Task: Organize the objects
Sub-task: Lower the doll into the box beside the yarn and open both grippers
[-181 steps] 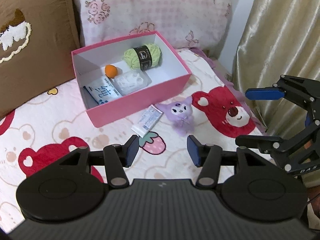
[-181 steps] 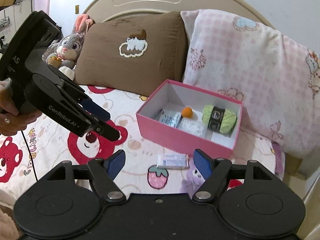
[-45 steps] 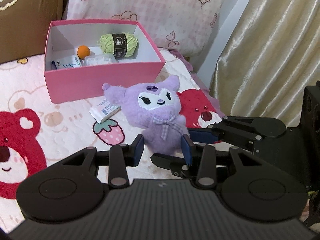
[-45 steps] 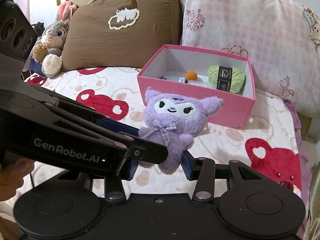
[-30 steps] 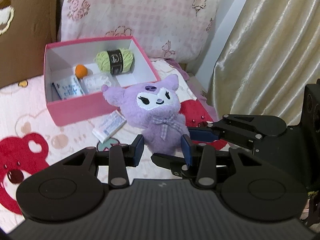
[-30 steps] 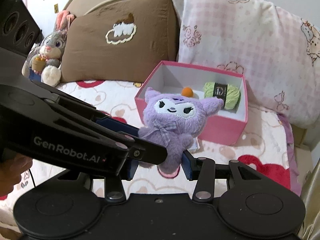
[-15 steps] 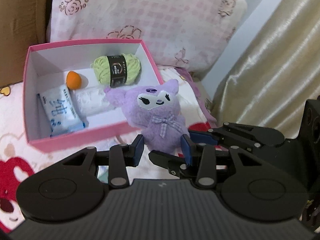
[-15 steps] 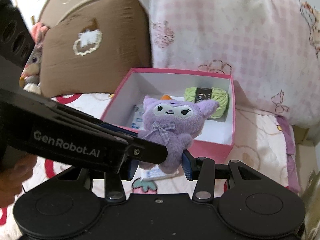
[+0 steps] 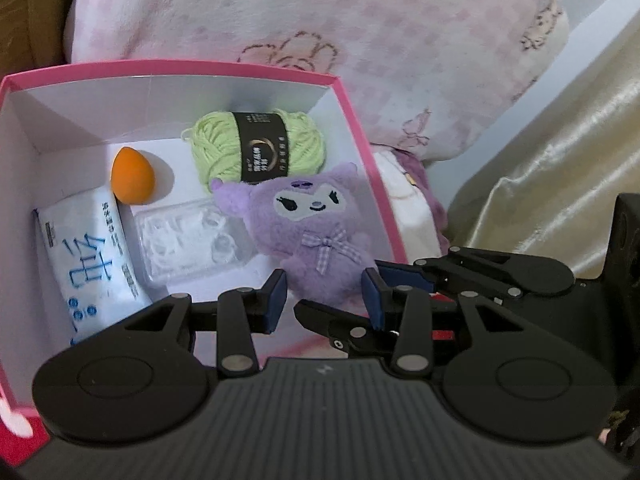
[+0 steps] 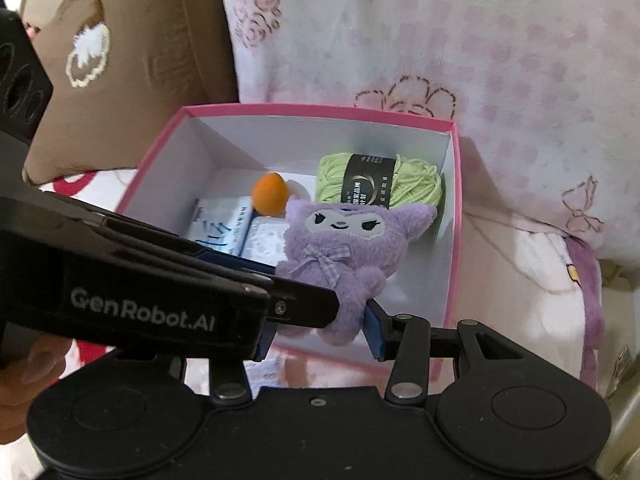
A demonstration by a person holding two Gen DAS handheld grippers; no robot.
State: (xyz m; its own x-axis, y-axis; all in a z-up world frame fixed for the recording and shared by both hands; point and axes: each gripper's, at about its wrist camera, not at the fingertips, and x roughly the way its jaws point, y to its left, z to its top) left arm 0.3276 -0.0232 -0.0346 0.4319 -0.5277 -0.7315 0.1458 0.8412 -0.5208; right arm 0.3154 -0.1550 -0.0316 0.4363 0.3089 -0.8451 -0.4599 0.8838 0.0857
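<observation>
- While both grippers close on the same purple plush toy (image 9: 316, 236), the toy hangs over the right end of the pink box (image 9: 362, 128), upright, face toward the cameras.
- Left gripper (image 9: 325, 296): blue pads pressed against the toy's lower body from either side, jaws narrowed onto it.
- Right gripper (image 10: 320, 330): pads likewise clamped on the toy's bottom; in the right wrist view the near pad is mostly hidden behind the left gripper's black arm.
- The two tools cross under the toy; in the left wrist view the right gripper's fingers reach in from the right, just below the toy.
- Whether the toy's base touches the box floor cannot be told; the fingers cover it.
- Box contents: green yarn ball (image 9: 260, 148) with a black band at the far right corner, directly behind the toy's head.
- Orange egg-shaped sponge (image 9: 132, 176) left of the yarn, apart from it.
- Clear plastic packet (image 9: 188, 240) on the floor, just beside the toy's left ear.
- White tissue pack (image 9: 88, 256) with blue print along the left wall, touching the sponge's base.
- Surroundings: pink floral pillow (image 10: 440, 40) behind the box, brown pillow (image 10: 132, 68) to its left, beige curtain (image 9: 560, 180) at right.
- A bare hand (image 10: 36, 364) shows at the lower left edge of the right wrist view.
</observation>
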